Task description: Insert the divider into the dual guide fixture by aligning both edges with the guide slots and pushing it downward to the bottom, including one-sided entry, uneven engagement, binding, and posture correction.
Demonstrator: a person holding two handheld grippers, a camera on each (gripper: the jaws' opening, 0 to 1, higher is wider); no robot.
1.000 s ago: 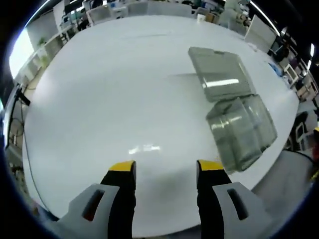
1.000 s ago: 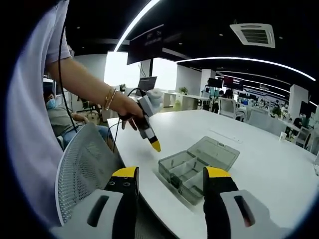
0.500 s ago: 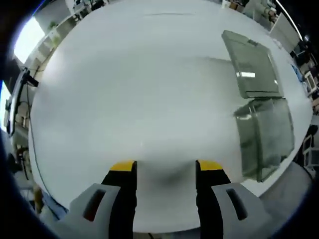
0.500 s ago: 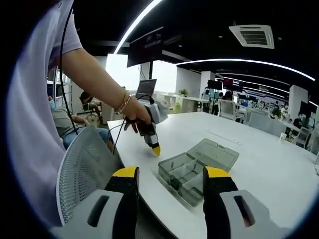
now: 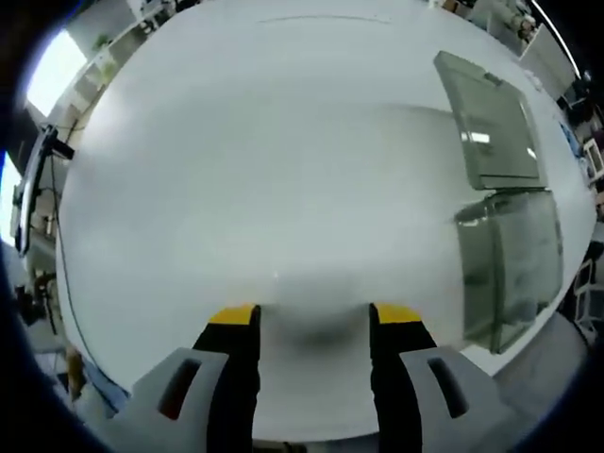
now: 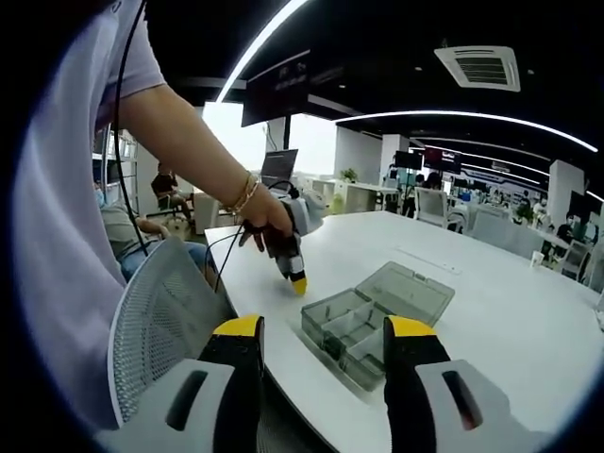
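Overhead, the left gripper (image 5: 304, 313) hangs just above the white desk (image 5: 264, 170), fingers parted and holding nothing. Beside it, near the desk's edge, sits the clear compartment box (image 6: 354, 327) with its lid (image 6: 408, 292) laid flat open. Apart, the right gripper (image 6: 319, 328) gapes wide, likewise unladen.
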